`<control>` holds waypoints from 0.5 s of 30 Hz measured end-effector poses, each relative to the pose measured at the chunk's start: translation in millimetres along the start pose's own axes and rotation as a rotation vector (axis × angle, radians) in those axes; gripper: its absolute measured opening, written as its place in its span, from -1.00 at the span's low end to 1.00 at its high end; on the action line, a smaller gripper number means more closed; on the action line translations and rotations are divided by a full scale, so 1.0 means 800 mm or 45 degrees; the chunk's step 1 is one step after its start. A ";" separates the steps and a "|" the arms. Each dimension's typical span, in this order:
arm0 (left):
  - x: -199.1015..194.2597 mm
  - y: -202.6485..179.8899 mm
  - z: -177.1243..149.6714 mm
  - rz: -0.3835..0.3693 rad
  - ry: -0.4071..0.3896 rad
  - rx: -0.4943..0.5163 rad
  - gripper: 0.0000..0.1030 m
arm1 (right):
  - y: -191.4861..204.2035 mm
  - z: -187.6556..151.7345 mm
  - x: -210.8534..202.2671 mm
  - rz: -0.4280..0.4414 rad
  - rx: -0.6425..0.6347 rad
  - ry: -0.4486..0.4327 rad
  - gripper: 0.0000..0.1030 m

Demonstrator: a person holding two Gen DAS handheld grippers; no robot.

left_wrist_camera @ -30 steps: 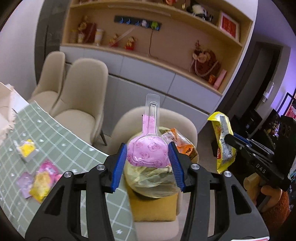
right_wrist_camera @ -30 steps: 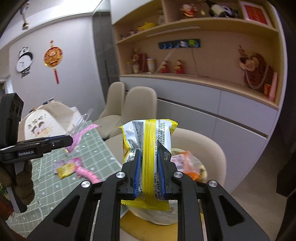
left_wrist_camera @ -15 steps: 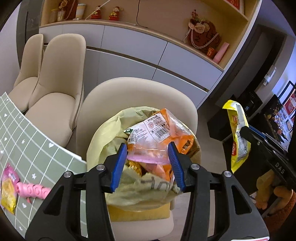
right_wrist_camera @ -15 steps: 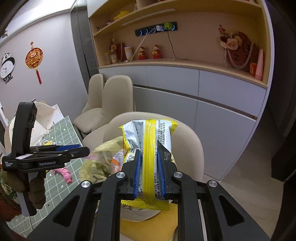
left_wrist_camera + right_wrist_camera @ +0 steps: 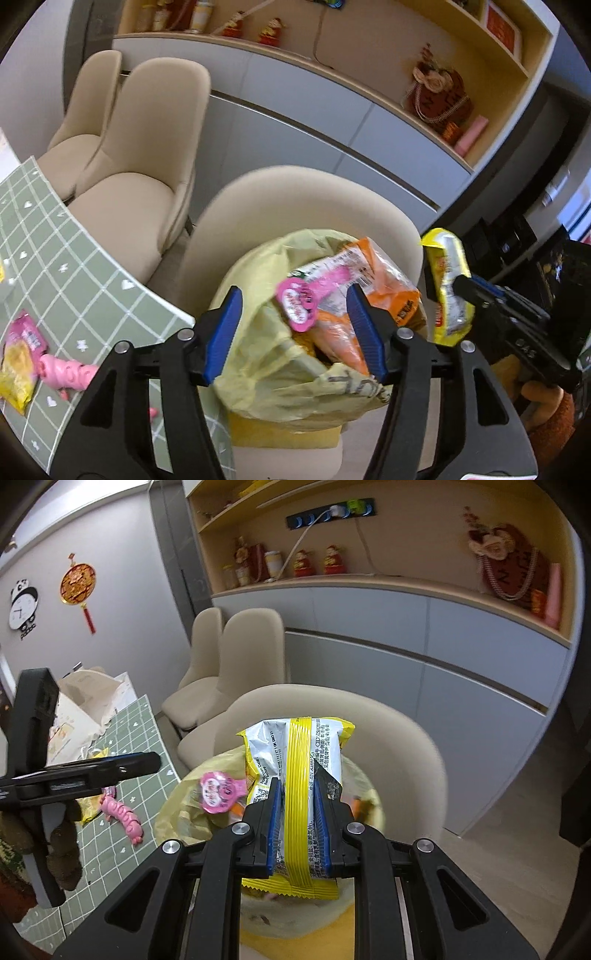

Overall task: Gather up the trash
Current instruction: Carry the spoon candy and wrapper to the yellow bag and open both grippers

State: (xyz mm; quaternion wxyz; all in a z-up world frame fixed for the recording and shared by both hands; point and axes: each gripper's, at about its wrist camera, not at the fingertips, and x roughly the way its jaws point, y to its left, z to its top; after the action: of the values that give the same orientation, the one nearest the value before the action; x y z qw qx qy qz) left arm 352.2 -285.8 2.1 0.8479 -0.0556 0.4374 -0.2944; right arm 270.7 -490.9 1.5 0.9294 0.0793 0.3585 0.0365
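A yellow-green trash bag [image 5: 280, 373] sits on a beige chair [image 5: 295, 206], stuffed with an orange packet [image 5: 384, 291]. A pink spoon-shaped blister pack [image 5: 299, 302] lies on top of the trash, free between my left fingers. My left gripper [image 5: 295, 328] is open just above the bag's mouth. My right gripper [image 5: 297, 827] is shut on a yellow and silver snack wrapper [image 5: 299, 760], held upright over the bag [image 5: 177, 812]. The wrapper shows at the right of the left wrist view [image 5: 448, 291]. The pink pack also shows in the right wrist view [image 5: 218, 792].
A green checked table [image 5: 70, 280] at left carries a pink wavy toy [image 5: 70, 373], a yellow and pink packet [image 5: 20, 354] and a paper bag [image 5: 81, 705]. Two more beige chairs [image 5: 140, 147] stand behind. Cabinets and shelves line the wall.
My left gripper swung from the table over to the bag, opened and let go of the pink blister pack, which now lies on the trash. My right gripper moved over the bag with the wrapper.
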 end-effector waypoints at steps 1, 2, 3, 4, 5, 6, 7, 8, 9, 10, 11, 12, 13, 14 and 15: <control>-0.006 0.005 -0.001 0.008 -0.009 -0.008 0.08 | 0.004 0.004 0.007 0.015 -0.013 0.006 -0.65; -0.013 0.011 -0.002 0.018 -0.018 -0.016 0.08 | 0.013 0.009 0.020 0.038 -0.034 0.019 -0.65; -0.020 0.018 -0.004 0.029 -0.025 -0.030 0.08 | 0.022 0.011 0.027 0.056 -0.050 0.028 -0.65; -0.026 0.024 -0.006 0.034 -0.028 -0.040 0.08 | 0.031 0.014 0.037 0.078 -0.066 0.039 -0.65; -0.032 0.030 -0.009 0.041 -0.030 -0.049 0.08 | 0.042 0.016 0.052 0.111 -0.091 0.063 -0.65; -0.038 0.039 -0.014 0.062 -0.032 -0.062 0.08 | 0.050 0.017 0.062 0.129 -0.106 0.082 -0.65; -0.044 0.047 -0.018 0.080 -0.034 -0.072 0.08 | 0.059 0.015 0.076 0.148 -0.125 0.112 -0.65; -0.051 0.058 -0.025 0.104 -0.033 -0.091 0.08 | 0.066 0.014 0.089 0.162 -0.145 0.149 -0.65; -0.055 0.066 -0.030 0.117 -0.030 -0.104 0.08 | 0.073 0.009 0.108 0.145 -0.177 0.207 -0.66; -0.059 0.076 -0.035 0.136 -0.023 -0.123 0.08 | 0.076 0.005 0.120 0.107 -0.196 0.249 -0.66; -0.065 0.090 -0.044 0.158 -0.017 -0.152 0.08 | 0.077 0.001 0.130 0.065 -0.208 0.284 -0.66; -0.069 0.099 -0.048 0.170 -0.013 -0.175 0.08 | 0.074 -0.004 0.139 0.040 -0.203 0.318 -0.66; -0.073 0.111 -0.056 0.182 -0.009 -0.202 0.08 | 0.069 -0.009 0.145 0.039 -0.177 0.353 -0.66; -0.077 0.123 -0.064 0.193 -0.003 -0.233 0.08 | 0.067 -0.012 0.147 0.038 -0.161 0.371 -0.65; -0.079 0.129 -0.069 0.198 0.001 -0.253 0.08 | 0.062 -0.016 0.151 0.038 -0.138 0.407 -0.66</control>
State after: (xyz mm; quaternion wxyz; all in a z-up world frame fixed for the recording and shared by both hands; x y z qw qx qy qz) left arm 328.1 -157.2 -23.2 0.8583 -0.1051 0.4679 -0.1828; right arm 351.3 -425.7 -78.9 0.8627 0.0278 0.4983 0.0819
